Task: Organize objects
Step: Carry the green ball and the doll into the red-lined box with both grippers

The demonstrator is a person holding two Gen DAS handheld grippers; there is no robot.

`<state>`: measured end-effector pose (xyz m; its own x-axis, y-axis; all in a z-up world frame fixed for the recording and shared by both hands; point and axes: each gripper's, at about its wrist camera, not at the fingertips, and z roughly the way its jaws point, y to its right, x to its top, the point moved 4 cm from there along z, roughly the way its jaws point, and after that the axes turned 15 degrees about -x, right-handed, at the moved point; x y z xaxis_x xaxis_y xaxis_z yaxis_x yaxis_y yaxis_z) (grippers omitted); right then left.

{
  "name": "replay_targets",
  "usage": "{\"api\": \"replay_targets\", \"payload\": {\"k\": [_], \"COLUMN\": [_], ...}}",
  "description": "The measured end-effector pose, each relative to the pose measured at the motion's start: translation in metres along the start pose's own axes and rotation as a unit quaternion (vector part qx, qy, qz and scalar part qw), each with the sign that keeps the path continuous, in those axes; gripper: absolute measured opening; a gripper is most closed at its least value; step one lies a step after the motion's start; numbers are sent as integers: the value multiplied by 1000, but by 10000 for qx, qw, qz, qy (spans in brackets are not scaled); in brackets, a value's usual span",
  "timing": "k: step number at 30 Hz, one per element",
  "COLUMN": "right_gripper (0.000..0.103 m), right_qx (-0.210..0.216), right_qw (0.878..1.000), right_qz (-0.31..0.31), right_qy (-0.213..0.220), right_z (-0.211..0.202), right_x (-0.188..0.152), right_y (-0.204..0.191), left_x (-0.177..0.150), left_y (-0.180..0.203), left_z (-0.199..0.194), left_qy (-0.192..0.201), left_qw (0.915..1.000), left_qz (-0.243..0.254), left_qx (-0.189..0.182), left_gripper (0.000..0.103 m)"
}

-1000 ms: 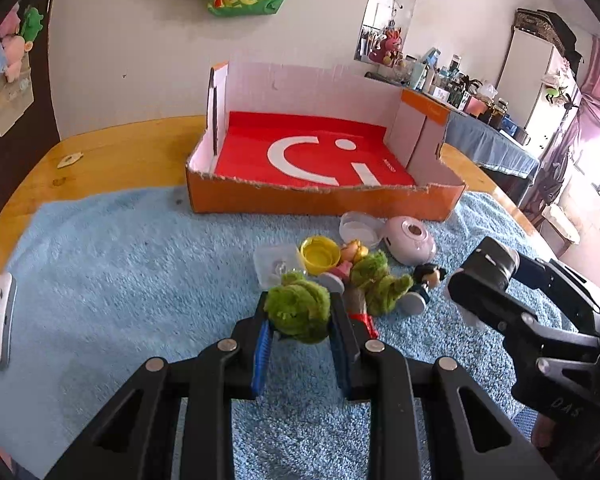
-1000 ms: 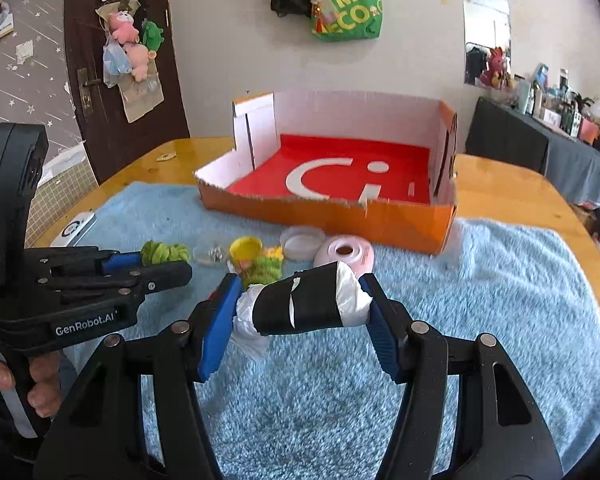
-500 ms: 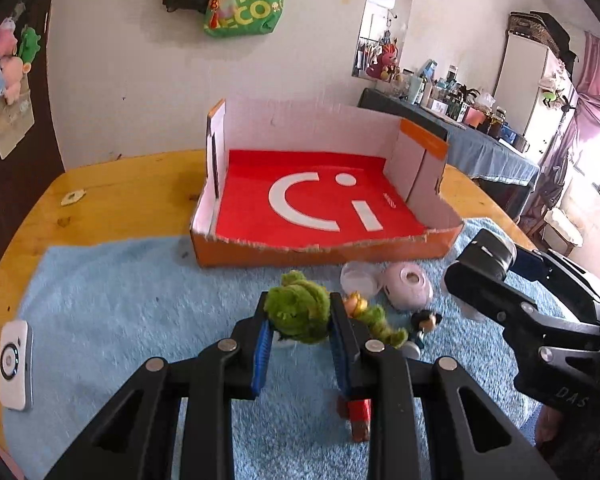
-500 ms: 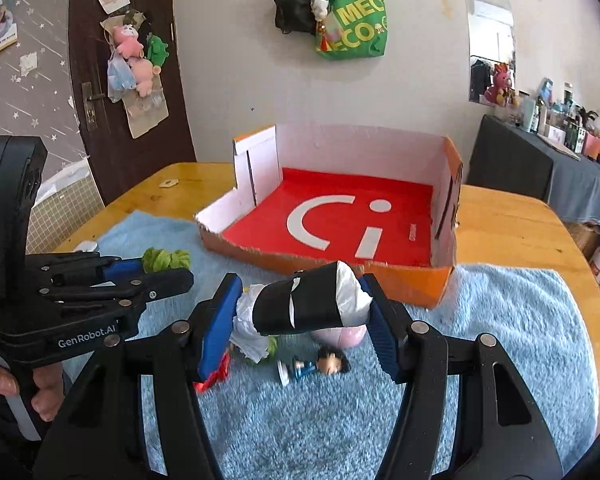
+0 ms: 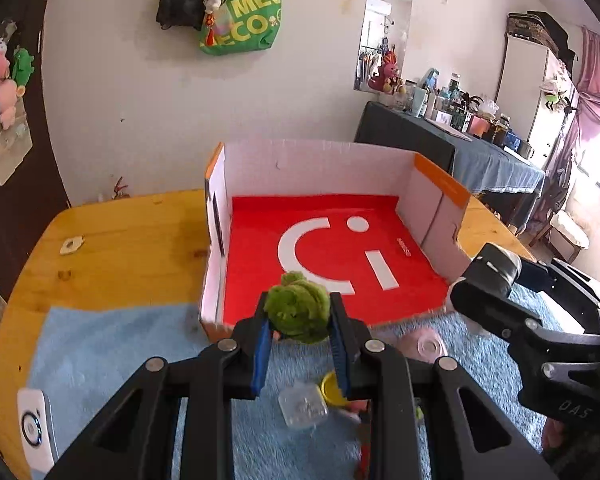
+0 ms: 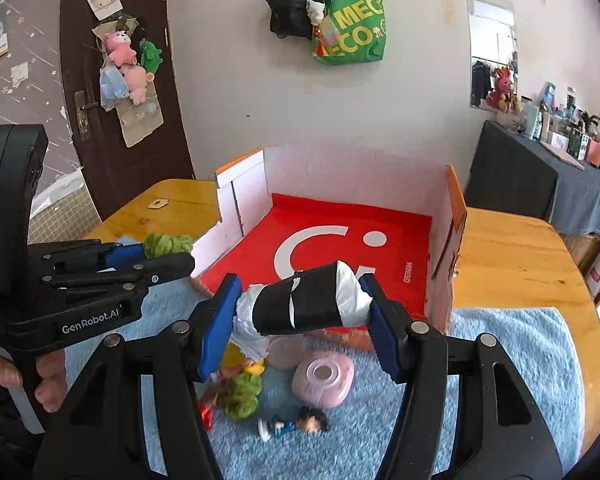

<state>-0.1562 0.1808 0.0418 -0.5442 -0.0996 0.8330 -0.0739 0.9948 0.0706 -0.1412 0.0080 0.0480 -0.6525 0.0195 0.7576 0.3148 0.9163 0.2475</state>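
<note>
My left gripper [image 5: 298,316] is shut on a green plush toy [image 5: 298,310] and hangs over the front edge of the open cardboard box [image 5: 324,168] with a red floor. My right gripper [image 6: 300,308] is shut on a black-and-white wrapped bundle [image 6: 304,300], held crosswise in front of the same box [image 6: 356,184]. In the right wrist view the left gripper [image 6: 168,250] shows at the left with the green plush toy [image 6: 166,243] at its tip. In the left wrist view the right gripper [image 5: 476,284] shows at the right edge.
Below on the blue towel [image 6: 500,360] lie a pink round case [image 6: 324,378], a second green plush [image 6: 242,398], a small doll figure [image 6: 296,426], a clear lid [image 5: 302,406] and a yellow cup [image 5: 332,388]. A white device [image 5: 34,428] rests at the towel's left. A hand [image 6: 24,380] grips the left handle.
Both grippers have risen and moved forward toward the box, each keeping its load. The loose items on the towel now lie beneath them.
</note>
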Motion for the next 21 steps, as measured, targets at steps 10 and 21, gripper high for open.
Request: {"api": "replay_targets", "payload": {"k": [10,21], "right_gripper": [59,59], "right_qx": [-19,-143], "right_qw": [9997,9980], "right_qz": [98,314], "right_qy": [-202,-532], "right_z": [26,87], "right_x": [29,35], "right_y": [8,24], "left_x": [34,57], "left_y": [-2,-28], "left_z": [26,87], "left_qy": [-49,-358], "left_qw": [9999,9993], "left_qz": [106,-73], "left_qx": [-64,17], "left_gripper": [27,27]}}
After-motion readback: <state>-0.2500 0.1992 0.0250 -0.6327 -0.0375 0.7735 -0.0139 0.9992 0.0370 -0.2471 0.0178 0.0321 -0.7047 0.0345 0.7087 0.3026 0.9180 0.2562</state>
